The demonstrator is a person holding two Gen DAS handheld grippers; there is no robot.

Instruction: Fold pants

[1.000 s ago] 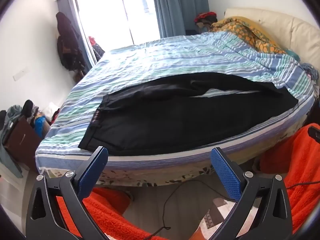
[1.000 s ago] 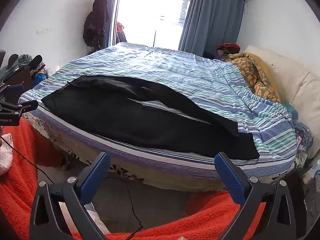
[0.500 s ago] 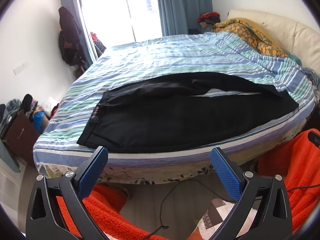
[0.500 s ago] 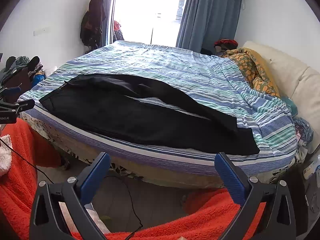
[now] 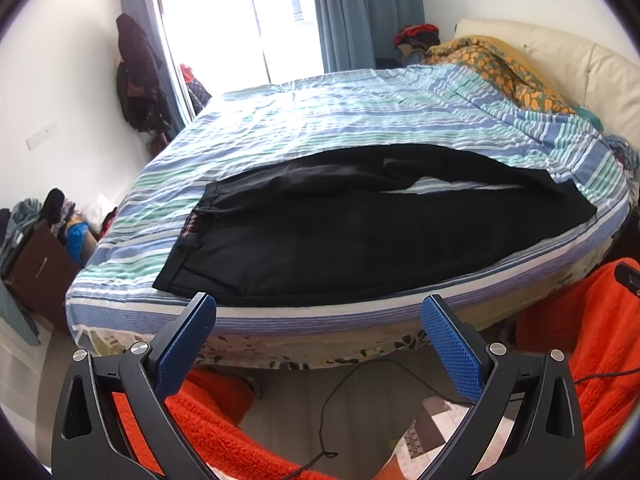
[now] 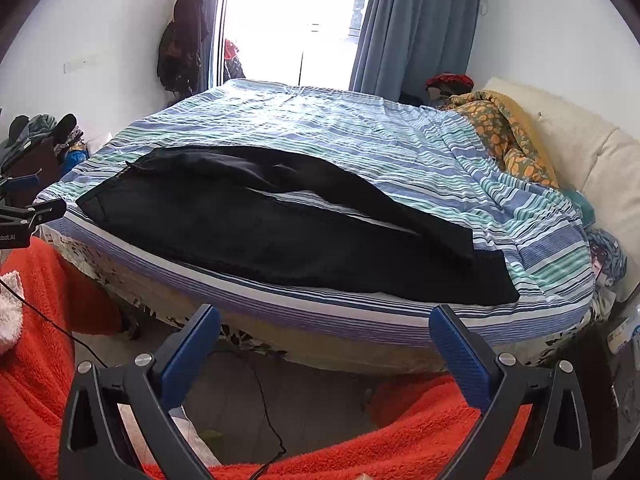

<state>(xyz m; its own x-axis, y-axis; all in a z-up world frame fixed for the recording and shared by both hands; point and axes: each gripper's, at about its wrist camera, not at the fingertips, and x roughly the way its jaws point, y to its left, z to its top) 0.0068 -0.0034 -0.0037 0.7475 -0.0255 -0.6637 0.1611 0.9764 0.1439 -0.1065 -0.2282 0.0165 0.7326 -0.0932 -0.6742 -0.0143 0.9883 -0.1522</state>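
Black pants (image 5: 360,232) lie spread along the near edge of a striped bed (image 5: 340,136), waistband at the left, leg ends at the right, with a narrow gap between the legs. My left gripper (image 5: 318,306) is open and empty, held off the bed's near edge by the waist end. In the right wrist view the pants (image 6: 280,224) stretch from left to right on the bed (image 6: 360,136). My right gripper (image 6: 324,318) is open and empty, off the bed edge near the leg ends.
An orange patterned blanket (image 6: 504,136) and cream headboard (image 6: 580,152) lie at the right. Red fleece (image 6: 420,432) and a black cable (image 6: 264,408) are on the floor below. Clutter and a brown box (image 5: 36,268) stand left of the bed. The left gripper's body (image 6: 24,220) shows at far left.
Both grippers have drifted slightly closer to the bed and tilted up a little. The pants have not moved and both grippers stay open.
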